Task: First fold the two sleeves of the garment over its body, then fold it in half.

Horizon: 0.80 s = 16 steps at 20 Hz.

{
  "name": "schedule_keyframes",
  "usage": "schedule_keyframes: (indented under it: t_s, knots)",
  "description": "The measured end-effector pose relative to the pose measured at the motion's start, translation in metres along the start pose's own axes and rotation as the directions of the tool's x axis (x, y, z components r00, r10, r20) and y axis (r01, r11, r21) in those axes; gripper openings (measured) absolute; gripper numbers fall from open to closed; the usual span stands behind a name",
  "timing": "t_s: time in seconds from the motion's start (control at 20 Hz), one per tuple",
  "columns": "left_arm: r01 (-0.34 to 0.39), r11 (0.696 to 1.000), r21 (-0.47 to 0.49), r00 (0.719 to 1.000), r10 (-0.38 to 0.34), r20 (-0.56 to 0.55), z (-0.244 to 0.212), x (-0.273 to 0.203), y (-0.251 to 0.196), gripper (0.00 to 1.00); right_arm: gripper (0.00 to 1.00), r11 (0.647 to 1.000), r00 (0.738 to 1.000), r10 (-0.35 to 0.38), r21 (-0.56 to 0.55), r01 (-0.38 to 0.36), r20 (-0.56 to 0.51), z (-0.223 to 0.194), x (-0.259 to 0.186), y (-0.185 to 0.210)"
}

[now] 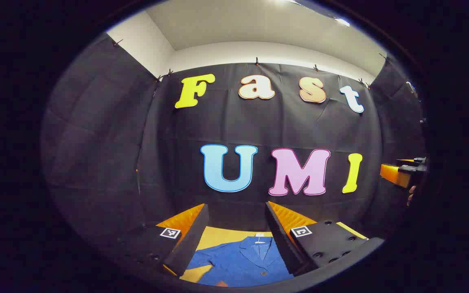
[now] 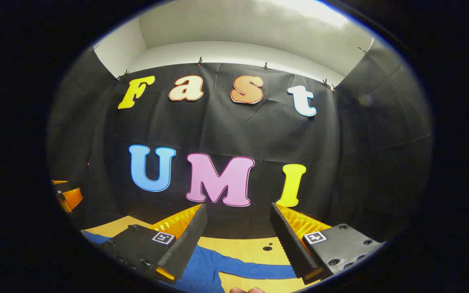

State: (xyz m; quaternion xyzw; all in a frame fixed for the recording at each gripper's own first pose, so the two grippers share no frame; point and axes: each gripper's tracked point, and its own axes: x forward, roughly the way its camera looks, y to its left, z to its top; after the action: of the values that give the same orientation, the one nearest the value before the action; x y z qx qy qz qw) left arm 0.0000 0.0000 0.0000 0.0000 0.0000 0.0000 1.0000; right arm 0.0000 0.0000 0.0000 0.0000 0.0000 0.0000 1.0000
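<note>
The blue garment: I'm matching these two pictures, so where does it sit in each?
Left gripper view: the blue garment lies bottom centre, collar showing, on the yellow table.
Right gripper view: bottom centre-left, a blue stretch.
Shared landmark: the yellow table.

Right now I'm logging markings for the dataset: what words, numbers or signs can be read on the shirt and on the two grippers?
left gripper: a square marker beside each of its fingers, a black-and-white pattern, no words.
right gripper: the same kind of square marker, no words.
blue shirt: a white tag at the collar, too small to read.
No legible word or number on any of them.
</note>
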Motion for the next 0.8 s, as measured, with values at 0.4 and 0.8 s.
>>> schedule_keyframes:
  t_s: [0.4, 0.8]
  knots:
    - [0.041, 0.998, -0.037, 0.998, -0.040, 0.044, 0.011, 0.018, -0.003, 0.81, 0.92, 0.996, 0.996, -0.093, -0.009, 0.093, 0.000, 0.005, 0.009, -0.027]
    - [0.100, 0.995, -0.009, 0.994, -0.100, 0.047, 0.010, 0.021, -0.028, 0.81, 0.99, 0.991, 0.991, -0.134, -0.028, 0.134, -0.013, -0.003, -0.003, -0.046]
